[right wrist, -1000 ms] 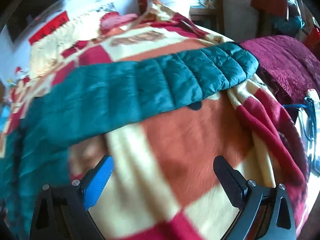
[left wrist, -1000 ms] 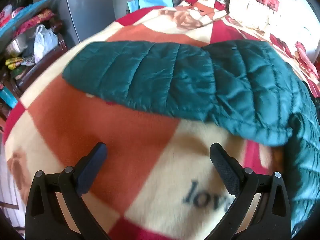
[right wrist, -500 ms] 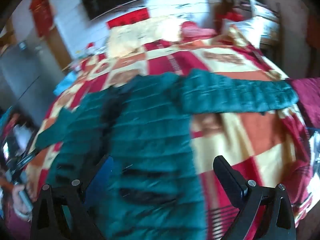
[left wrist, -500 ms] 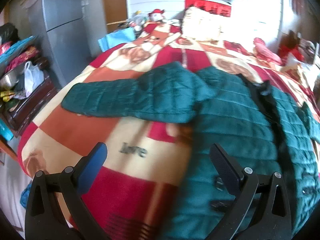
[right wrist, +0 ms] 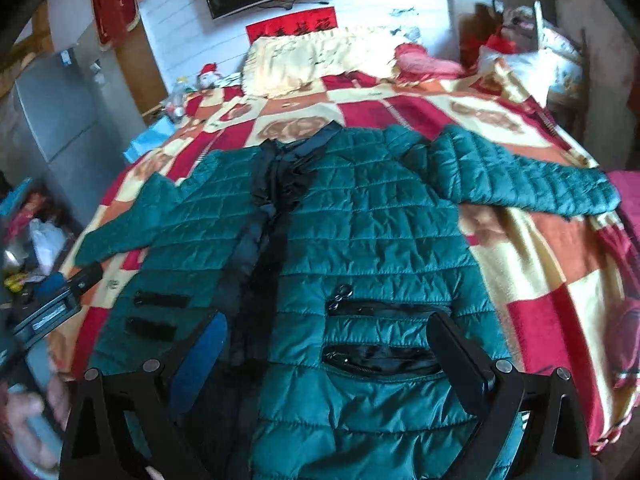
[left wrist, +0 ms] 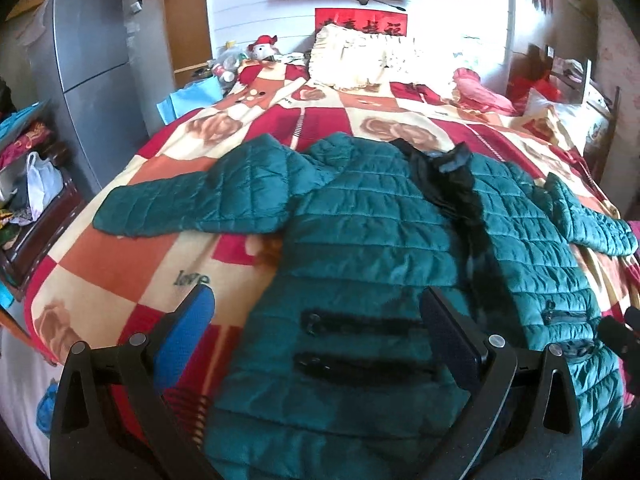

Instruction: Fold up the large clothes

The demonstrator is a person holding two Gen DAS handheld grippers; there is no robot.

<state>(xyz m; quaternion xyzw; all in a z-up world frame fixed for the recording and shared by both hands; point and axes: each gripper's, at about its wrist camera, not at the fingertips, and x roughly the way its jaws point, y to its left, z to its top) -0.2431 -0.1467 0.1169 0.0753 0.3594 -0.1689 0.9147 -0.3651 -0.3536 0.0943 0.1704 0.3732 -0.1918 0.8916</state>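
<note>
A dark green quilted jacket (left wrist: 372, 240) lies flat and front up on the bed, with both sleeves spread out to the sides and a black zipper placket down its middle. It also shows in the right wrist view (right wrist: 360, 232). My left gripper (left wrist: 320, 332) is open and empty above the jacket's lower left hem. My right gripper (right wrist: 328, 348) is open and empty above the lower right hem, near the black pocket zippers (right wrist: 380, 356). The left gripper also shows at the left edge of the right wrist view (right wrist: 60, 300).
The bed is covered by a red, orange and cream checked blanket (left wrist: 132, 256). A cream pillow (left wrist: 360, 60) lies at the head. A grey fridge (left wrist: 92, 80) and a cluttered shelf (left wrist: 28, 200) stand left of the bed. A maroon cloth (right wrist: 628, 200) lies at the right.
Both grippers have pulled back from the sleeve ends and risen toward the foot of the bed. The whole jacket is now in view instead of a single sleeve.
</note>
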